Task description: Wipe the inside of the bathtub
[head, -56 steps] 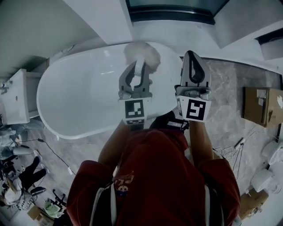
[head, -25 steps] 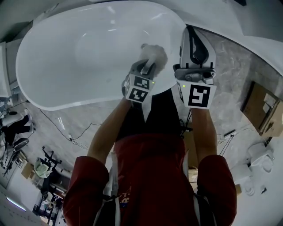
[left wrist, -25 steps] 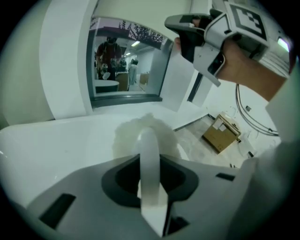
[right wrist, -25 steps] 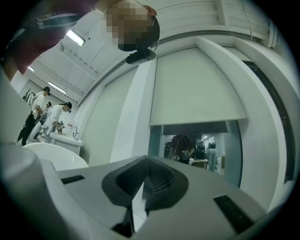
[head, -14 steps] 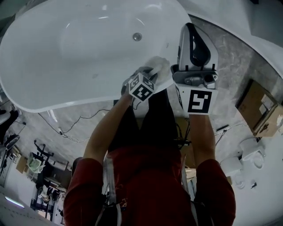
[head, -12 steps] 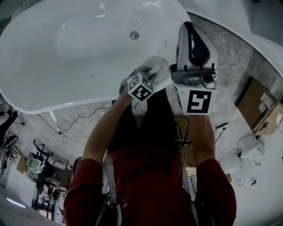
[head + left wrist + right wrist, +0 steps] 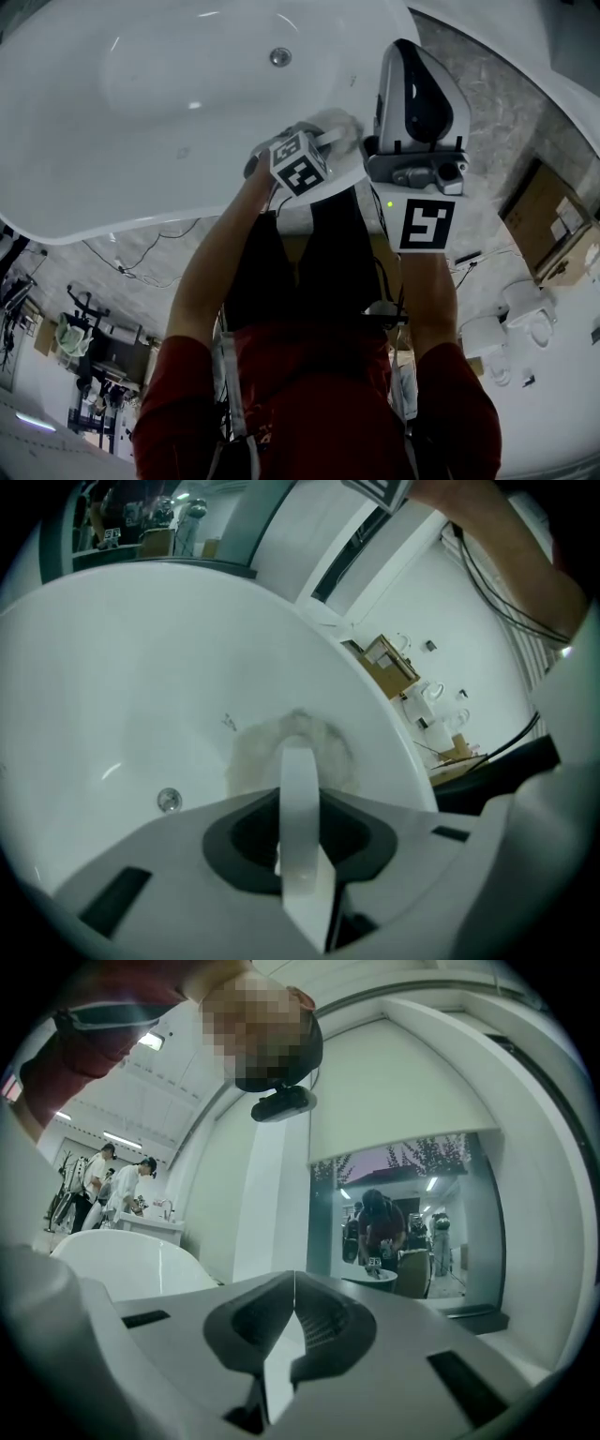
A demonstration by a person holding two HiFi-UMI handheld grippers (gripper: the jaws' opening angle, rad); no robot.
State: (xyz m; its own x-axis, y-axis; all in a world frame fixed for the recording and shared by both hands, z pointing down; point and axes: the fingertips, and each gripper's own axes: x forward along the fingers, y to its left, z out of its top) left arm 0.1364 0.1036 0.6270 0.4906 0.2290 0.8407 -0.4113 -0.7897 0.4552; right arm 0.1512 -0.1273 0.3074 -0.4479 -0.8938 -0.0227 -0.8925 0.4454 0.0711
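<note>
Sliding back from the drain (image 7: 279, 56), the left gripper (image 7: 319, 141) is dragging the cloth (image 7: 339, 122) up the bathtub's (image 7: 141, 122) near wall, close under the rim.
Its fingers are staying clamped on the soft, light cloth's middle strip, a sound hold; the right gripper's (image 7: 412, 56) fingers are resting together, empty.

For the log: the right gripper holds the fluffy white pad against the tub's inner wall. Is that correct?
Wrong gripper. The left gripper holds the fluffy white pad against the tub's inner wall. The left gripper view shows it.
</note>
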